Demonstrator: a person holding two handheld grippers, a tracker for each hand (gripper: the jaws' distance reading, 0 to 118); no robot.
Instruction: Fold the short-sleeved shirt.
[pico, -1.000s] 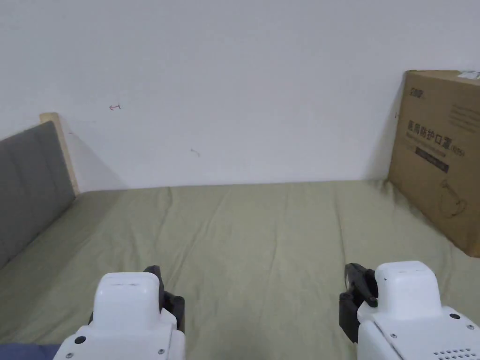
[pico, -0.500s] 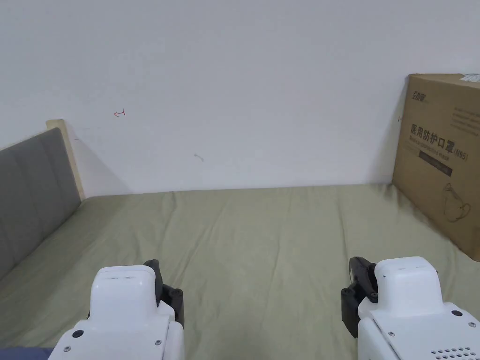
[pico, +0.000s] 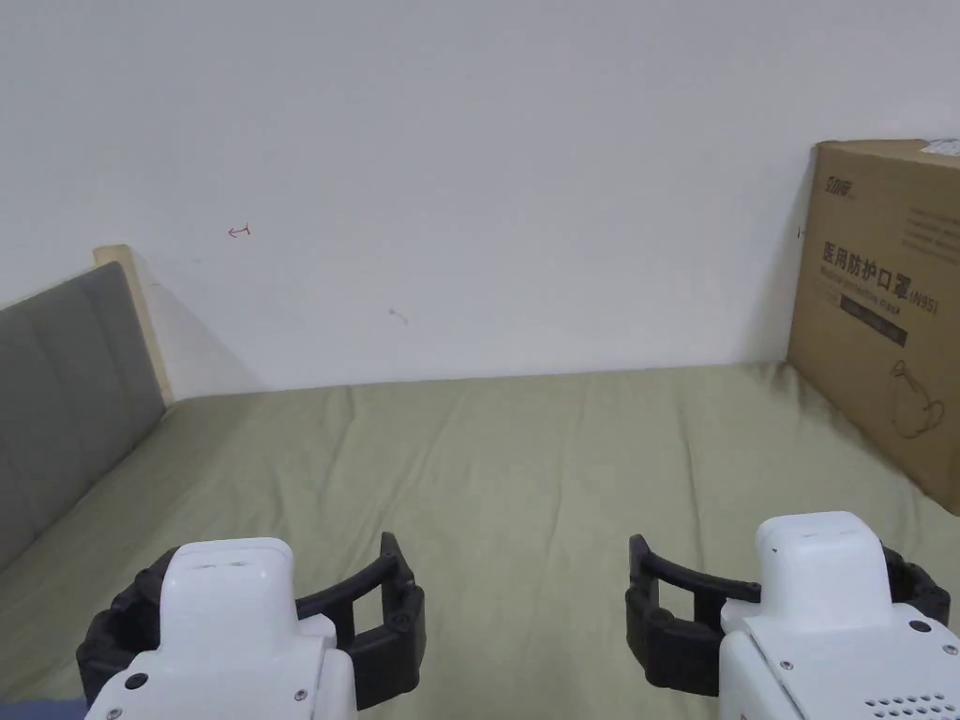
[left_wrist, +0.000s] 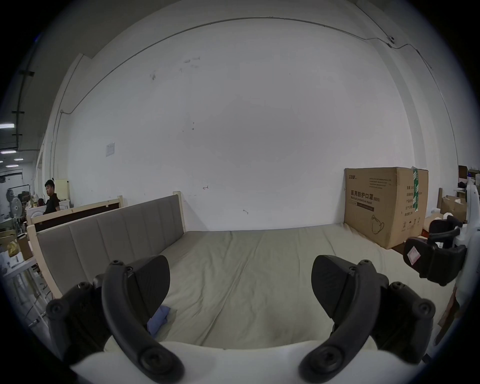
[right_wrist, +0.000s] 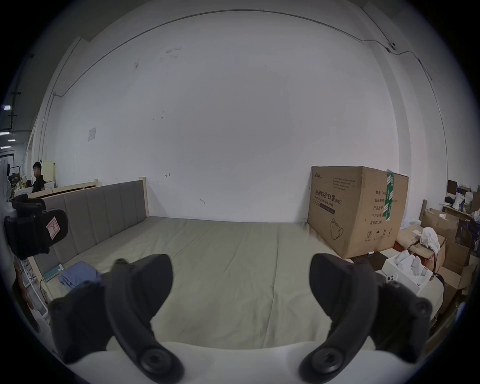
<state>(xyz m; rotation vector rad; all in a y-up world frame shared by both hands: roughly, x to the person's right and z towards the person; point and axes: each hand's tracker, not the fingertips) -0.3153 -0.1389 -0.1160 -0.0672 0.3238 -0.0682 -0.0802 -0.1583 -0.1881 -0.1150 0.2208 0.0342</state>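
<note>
Both tools, the left tool (left_wrist: 240, 283) and the right tool (right_wrist: 241, 280), are spread wide with nothing in them, up above the big bed with the green sheet (pico: 525, 469). The crumpled blue cloth (right_wrist: 78, 276), likely the short-sleeved shirt, sits bunched at the bed's left near edge beside the grey padded headboard (pico: 56, 375), so a bad grab could push it off the side. The middle of the bed has lots of room, but the tall brown cardboard box (pico: 891, 309) crowds the right side.
</note>
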